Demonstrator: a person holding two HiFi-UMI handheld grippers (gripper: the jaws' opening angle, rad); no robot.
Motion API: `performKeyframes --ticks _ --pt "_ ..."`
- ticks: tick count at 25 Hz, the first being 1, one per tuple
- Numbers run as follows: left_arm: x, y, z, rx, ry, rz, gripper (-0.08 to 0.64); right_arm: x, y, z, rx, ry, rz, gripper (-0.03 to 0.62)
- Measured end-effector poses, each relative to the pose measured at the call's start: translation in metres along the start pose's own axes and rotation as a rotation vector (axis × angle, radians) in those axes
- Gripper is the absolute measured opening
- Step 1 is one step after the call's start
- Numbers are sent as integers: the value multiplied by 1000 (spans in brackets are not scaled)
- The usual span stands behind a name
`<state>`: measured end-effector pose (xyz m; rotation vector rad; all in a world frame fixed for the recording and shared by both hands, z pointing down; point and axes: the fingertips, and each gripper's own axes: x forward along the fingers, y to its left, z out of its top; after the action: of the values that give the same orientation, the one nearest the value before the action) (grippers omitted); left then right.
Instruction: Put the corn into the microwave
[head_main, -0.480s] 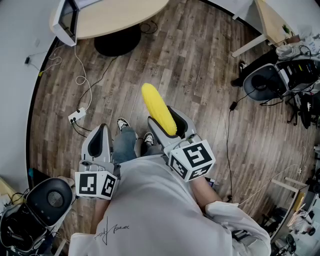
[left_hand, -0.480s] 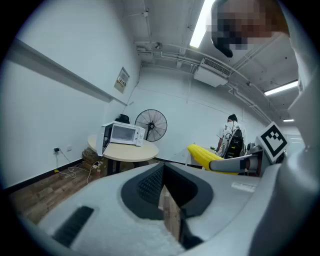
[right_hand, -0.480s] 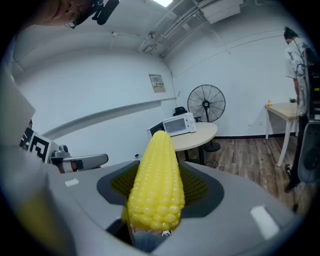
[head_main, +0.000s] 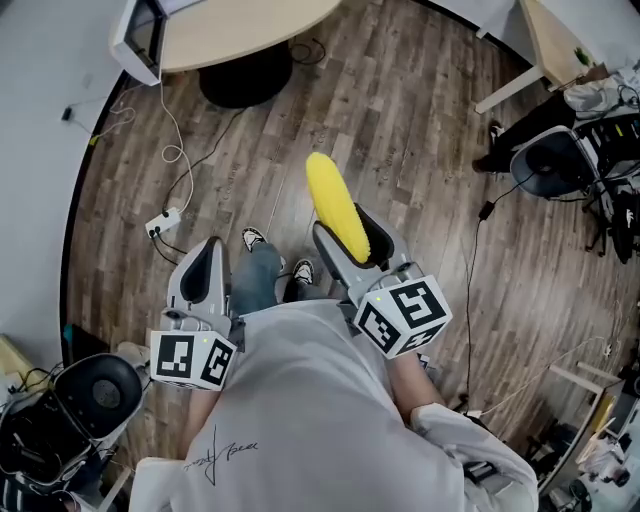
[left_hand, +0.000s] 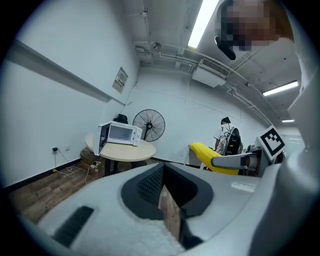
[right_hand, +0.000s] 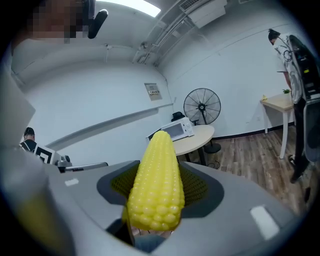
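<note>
A yellow corn cob (head_main: 335, 210) sticks out forward from my right gripper (head_main: 352, 238), which is shut on its lower half. From the right gripper view the cob (right_hand: 156, 185) fills the middle, with both pads pressed on its sides. My left gripper (head_main: 203, 275) is held level beside it on the left, shut with nothing in it. The white microwave (head_main: 140, 35) stands on a round wooden table (head_main: 240, 25) some way ahead, with its door swung open. The left gripper view shows the microwave (left_hand: 120, 134) far off, and the corn (left_hand: 212, 159) to the right.
A power strip with white cables (head_main: 165, 220) lies on the wood floor ahead on the left. A standing fan (left_hand: 151, 125) is behind the table. An office chair (head_main: 555, 160) and a desk (head_main: 545, 40) are at the right, another chair (head_main: 95, 395) at my lower left. A person (left_hand: 227, 135) stands far off.
Both grippers and the corn sit a little farther right in the head view, and the feet have shifted on the floor. The grip on the corn is the same.
</note>
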<state>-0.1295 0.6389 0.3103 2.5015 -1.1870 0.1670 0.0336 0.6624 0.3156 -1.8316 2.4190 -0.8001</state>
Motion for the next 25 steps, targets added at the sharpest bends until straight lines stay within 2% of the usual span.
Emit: performKeyframes --ticks 5,11,25 --pt "19 2 5 3 5 -20 -2 13 -10 8 -5 1 -13 259" --pt "61 22 12 -3 5 -40 -3 51 -25 23 -17 0 -20 259" --pt "183 114 88 -24 -5 -69 -3 198 -47 99 -32 32 -22 259"
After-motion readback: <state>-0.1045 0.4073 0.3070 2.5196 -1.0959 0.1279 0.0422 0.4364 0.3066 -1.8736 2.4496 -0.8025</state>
